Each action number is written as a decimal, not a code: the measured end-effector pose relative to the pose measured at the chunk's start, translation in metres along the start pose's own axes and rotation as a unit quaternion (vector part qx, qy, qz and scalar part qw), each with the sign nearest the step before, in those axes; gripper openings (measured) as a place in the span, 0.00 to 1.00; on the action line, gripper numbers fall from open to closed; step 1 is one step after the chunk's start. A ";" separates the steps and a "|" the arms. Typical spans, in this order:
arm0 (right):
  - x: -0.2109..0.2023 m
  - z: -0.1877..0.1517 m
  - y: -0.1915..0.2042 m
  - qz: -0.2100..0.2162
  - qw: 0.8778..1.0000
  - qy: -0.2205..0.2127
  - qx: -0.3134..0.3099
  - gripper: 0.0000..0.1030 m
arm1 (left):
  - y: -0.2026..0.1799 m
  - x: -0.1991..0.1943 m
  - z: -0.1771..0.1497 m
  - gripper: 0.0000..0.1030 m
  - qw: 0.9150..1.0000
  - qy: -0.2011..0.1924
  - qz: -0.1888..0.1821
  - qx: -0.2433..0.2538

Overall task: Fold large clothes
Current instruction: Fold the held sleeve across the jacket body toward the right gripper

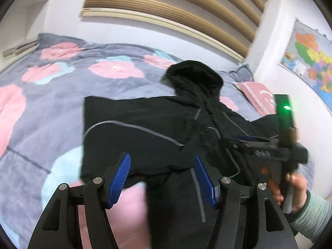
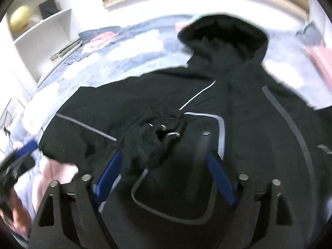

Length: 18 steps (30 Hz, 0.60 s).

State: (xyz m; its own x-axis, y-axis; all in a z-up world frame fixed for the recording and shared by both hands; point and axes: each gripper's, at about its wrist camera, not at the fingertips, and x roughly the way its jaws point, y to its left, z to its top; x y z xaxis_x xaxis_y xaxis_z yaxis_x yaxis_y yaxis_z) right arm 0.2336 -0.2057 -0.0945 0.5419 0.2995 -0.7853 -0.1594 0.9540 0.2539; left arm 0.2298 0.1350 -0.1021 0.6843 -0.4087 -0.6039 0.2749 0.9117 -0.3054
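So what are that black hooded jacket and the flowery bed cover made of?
The black hooded jacket looks like thin matte synthetic fabric, with soft creases and grey, possibly reflective, piping. The flowery bed cover looks like plush fleece with a fuzzy, unshiny nap.

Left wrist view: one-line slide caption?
Open left gripper hovers above a black hooded jacket spread on a floral bedspread, right gripper alongside.

Jacket (image 1: 145, 137) on bed (image 1: 51, 103) — hood (image 1: 195, 74) rearward

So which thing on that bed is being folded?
Look at the bed with the grey blanket patterned in pink flowers. Spread across it lies a black hooded jacket. Thin grey piping lines and its hood set it apart from the pink pillow nearby.
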 end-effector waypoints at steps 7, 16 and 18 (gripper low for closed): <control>0.047 0.007 0.002 0.034 0.998 0.026 0.041 0.40 | 0.008 -0.011 0.004 0.63 0.998 0.002 0.054 0.018; -0.066 0.019 -0.041 0.006 0.994 -0.102 0.038 0.29 | -0.007 -0.007 0.028 0.63 0.997 -0.023 0.074 0.013; -0.097 0.021 -0.067 -0.012 0.991 -0.122 0.045 0.29 | -0.018 -0.005 0.035 0.63 0.997 -0.031 0.065 0.015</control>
State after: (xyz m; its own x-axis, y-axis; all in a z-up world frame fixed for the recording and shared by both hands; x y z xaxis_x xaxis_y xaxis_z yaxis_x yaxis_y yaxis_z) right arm 0.2096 -0.2991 -0.0239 0.7300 0.2546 -0.6342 -0.0760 0.9525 0.2949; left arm 0.2445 0.1218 -0.0678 0.7552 -0.2851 -0.5902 0.2011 0.9578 -0.2054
